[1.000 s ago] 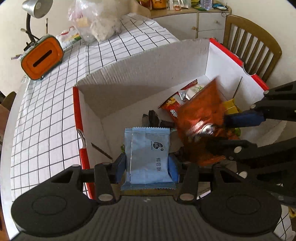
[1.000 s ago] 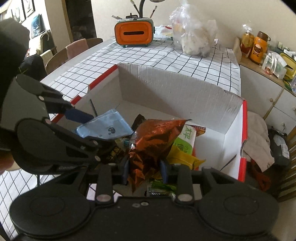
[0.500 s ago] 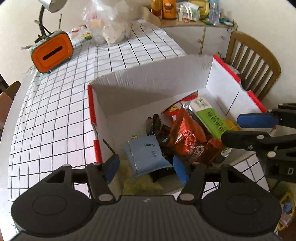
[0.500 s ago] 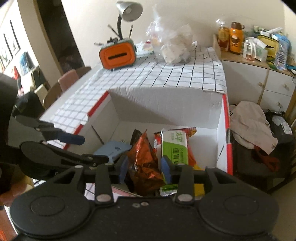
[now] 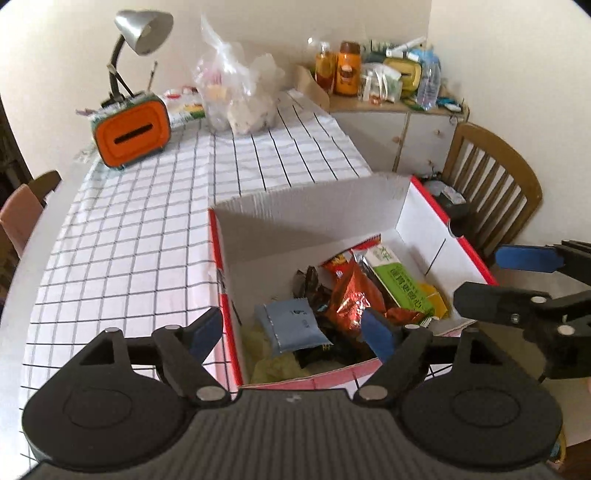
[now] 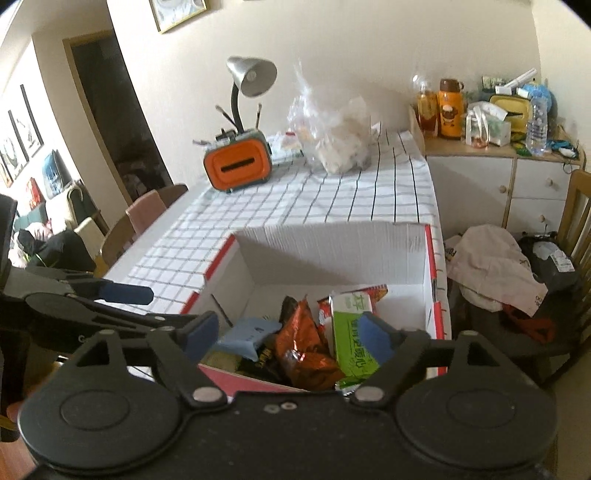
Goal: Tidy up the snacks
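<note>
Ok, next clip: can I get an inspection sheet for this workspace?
Surface: table with checked tablecloth.
Job's things: cardboard box holding blue packet, orange foil bag, green pack and other snacks.
Clutter: orange holder, desk lamp, plastic bag.
Grippers: left gripper open, empty; right gripper open, empty; both above the box.
Cables: nothing seen.
Surroundings: cabinet crowded with bottles, wooden chair.

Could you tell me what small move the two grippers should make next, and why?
Probably lift both clear of the cardboard box and look for another snack. The left gripper and right gripper are open and empty, while the blue packet and orange bag already lie inside the box.
</note>
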`<state>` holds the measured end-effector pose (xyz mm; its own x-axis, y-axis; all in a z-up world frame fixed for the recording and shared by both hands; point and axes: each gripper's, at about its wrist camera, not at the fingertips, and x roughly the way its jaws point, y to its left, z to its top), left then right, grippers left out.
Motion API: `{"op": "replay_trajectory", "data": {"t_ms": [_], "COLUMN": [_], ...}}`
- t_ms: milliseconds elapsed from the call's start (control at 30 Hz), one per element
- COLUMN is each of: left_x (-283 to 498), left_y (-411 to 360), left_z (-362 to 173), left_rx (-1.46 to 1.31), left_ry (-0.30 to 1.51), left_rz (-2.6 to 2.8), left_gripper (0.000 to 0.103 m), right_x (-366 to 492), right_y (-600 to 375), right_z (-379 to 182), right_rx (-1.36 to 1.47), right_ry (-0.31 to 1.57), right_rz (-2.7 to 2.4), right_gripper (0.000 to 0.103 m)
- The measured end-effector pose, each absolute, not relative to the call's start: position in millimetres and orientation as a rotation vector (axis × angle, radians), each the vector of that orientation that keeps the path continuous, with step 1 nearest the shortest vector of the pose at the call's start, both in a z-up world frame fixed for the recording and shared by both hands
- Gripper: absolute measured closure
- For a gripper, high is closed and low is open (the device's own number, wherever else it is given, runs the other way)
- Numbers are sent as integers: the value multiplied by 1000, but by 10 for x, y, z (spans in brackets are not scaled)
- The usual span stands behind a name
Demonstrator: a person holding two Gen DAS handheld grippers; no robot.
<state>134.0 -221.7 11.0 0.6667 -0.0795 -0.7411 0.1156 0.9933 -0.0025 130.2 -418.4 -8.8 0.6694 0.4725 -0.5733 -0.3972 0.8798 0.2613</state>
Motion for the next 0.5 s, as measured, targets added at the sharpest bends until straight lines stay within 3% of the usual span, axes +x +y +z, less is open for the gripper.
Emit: {"op": "replay_trajectory", "data": {"t_ms": [167, 500], "left_x": [1195, 939], "left_y": [-2174, -2074], "left_z": [230, 439], "left_rx": [22, -60], "left_ry": [808, 767], "left_rz": [-122, -134], "left_gripper": [18, 11], "right_x": [1140, 825], "right_y": [-4208, -4225], "right_z": [75, 251], "right_rx": [125, 117], "right_ry": [618, 550], "right_rz": [479, 446], "right_gripper": [3, 0]}}
